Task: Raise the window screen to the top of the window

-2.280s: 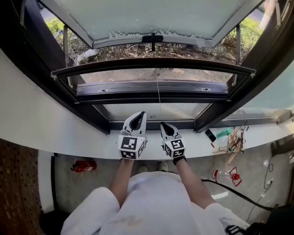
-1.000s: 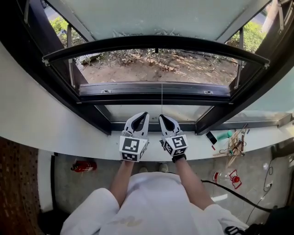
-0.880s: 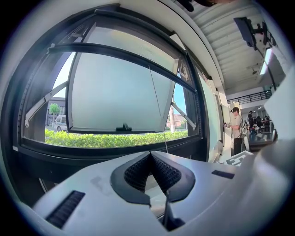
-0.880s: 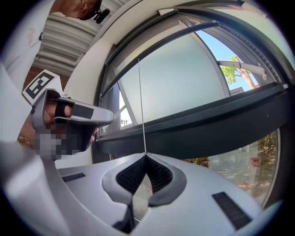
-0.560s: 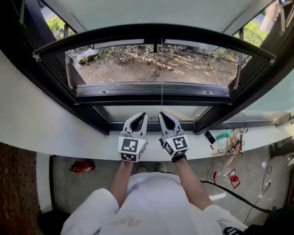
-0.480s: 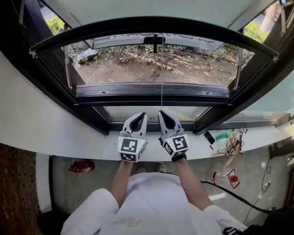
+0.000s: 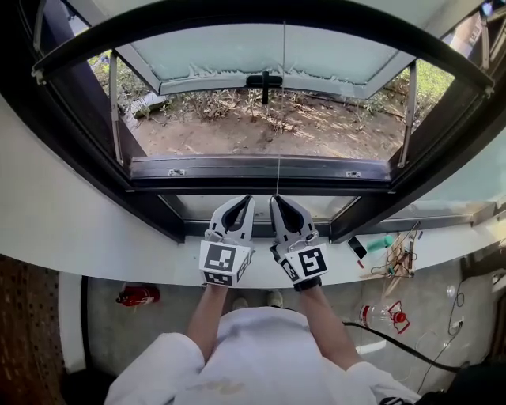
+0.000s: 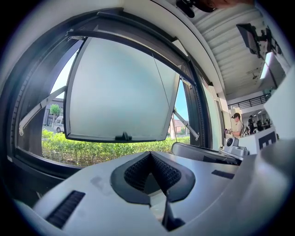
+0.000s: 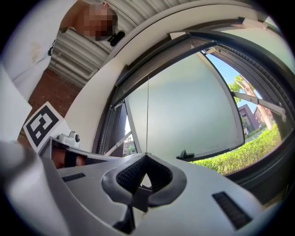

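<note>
On the left, the left claw (image 7: 243,199) hovers over the white window sill (image 7: 118,237) with its dark ribbed pads pressed together on nothing, so it does no work here. Just beside it, the right claw (image 7: 277,199) is clamped on a thin pale pull cord (image 7: 283,55). The cord runs taut from its tips straight up to the middle of the window screen's curved black bottom bar (image 7: 237,12). That bar sits high in the dark window frame, at the upper edge of the head view. Whether it has fully reached the top I cannot tell. Beyond it, the frosted glass sash (image 7: 261,51) is swung outward over bare ground. The main risk is the cord itself. It is very thin, and only the very tips of the pads hold it, so a tilt or jerk of the right claw could let it slide free. The bar would then run uncontrolled and probably slam against the frame. An off-centre pull could also cock the bar in its side tracks.
</note>
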The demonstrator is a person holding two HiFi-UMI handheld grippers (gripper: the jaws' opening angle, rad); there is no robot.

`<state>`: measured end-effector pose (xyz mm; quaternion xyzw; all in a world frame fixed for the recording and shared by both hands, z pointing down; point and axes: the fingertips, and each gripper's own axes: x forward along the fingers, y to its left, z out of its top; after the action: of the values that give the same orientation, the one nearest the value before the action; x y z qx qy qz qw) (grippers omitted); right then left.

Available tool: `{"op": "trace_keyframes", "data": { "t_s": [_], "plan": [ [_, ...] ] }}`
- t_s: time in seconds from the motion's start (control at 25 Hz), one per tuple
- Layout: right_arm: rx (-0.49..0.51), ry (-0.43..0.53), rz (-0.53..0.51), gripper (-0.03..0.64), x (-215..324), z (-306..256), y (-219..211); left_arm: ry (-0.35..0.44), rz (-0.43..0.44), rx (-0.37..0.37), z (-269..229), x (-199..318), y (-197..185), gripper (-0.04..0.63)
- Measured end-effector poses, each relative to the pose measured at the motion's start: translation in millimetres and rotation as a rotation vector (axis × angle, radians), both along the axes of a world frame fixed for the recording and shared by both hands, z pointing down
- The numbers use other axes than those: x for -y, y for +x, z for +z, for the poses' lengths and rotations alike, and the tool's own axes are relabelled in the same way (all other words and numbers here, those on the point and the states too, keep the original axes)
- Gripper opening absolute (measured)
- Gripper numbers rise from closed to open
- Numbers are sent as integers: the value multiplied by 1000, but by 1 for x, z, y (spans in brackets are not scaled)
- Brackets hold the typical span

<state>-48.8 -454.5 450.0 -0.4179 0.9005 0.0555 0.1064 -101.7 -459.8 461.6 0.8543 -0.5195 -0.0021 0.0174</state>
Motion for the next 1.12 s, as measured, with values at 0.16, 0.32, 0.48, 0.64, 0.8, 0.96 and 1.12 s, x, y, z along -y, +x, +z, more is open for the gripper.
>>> {"op": "trace_keyframes", "data": {
  "t_s": [0.16,0.32,0.48,0.64,0.8,0.96,1.12],
  "plan": [
    [-68,50,35,0,1,-15,-1,28,11,-37,-32,4,2,2],
    [-49,55,38,0,-1,-23,0,81,17,-11,-54,7,7,2],
    [-6,56,21,0,-3,-31,-2,96,29,-2,-63,6,11,2],
    [37,76,2,0,-15,-47,-7,102,29,5,-68,-1,10,2],
    [27,103,6,0,-20,-60,-8,95,43,-19,-77,-1,10,2],
    [27,112,8,0,-23,-66,-10,117,37,-21,-92,-2,5,2],
    [44,113,-5,0,-29,-72,-14,123,18,-16,-98,-2,-3,2]
  ]
}}
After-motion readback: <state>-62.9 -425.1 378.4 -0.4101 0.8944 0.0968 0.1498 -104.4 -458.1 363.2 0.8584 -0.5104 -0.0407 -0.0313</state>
